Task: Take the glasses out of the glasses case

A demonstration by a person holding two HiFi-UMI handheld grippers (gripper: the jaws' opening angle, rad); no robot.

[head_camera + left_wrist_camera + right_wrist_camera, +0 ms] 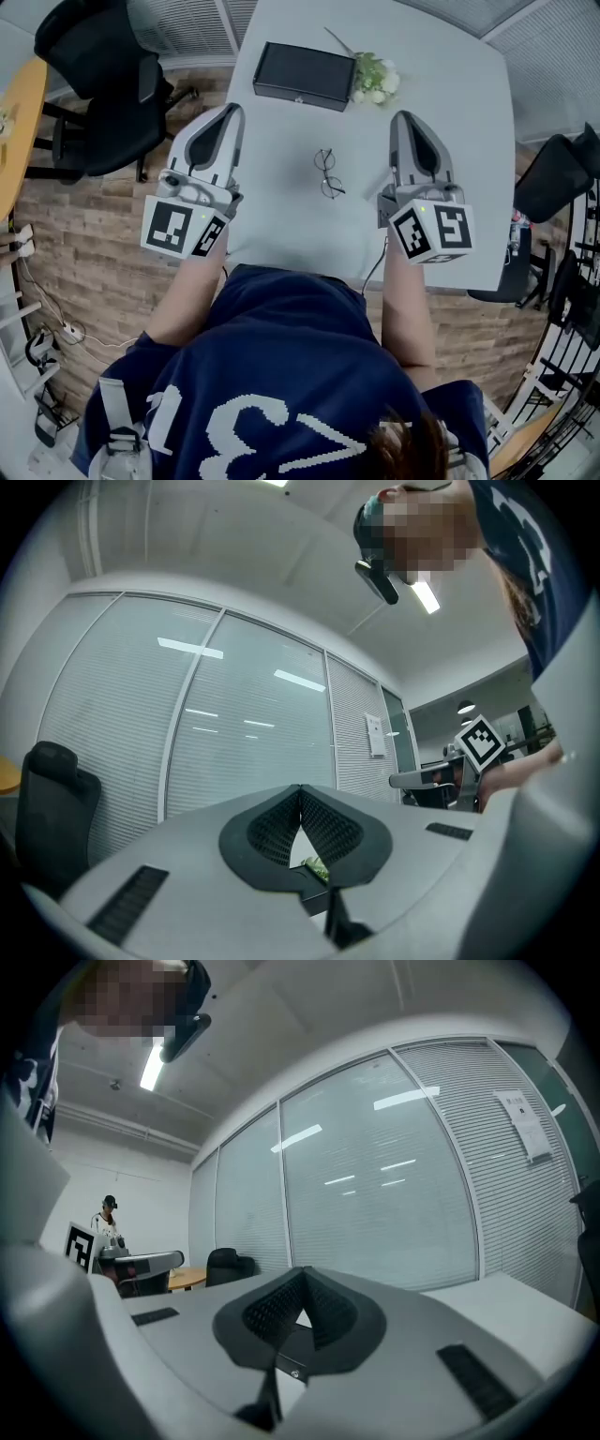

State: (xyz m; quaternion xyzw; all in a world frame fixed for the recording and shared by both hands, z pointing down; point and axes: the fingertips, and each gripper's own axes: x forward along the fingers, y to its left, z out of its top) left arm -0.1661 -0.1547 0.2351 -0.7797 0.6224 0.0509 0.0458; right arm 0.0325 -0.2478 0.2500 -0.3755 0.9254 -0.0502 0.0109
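Two grippers sit nearest you, level above the near edge of the white table [281,234], each with its black-and-white marker cube toward you. The left gripper [234,111] has its fingers pressed together with nothing between them, and the right gripper [403,118] is the same, pads meeting at the tip on nothing. Large white numerals run across your dark blue shirt [281,375], but I cannot read them surely from above. Between the two grippers, a little farther out, the glasses [328,174] lie on the bare tabletop, out of the case, touched by neither gripper. Their two round lenses lie one behind the other, so the long axis runs away from you, tilted slightly; which way the front faces I cannot tell. Beyond them the black glasses case [305,75] lies closed with its long axis across the table, a small light clasp on its near side and no brand legible. Just beside its right end rests a sprig of green and white flowers [375,79]. Farthest off, a sheet of paper [375,735] hangs on the glass wall, its print too small to read.
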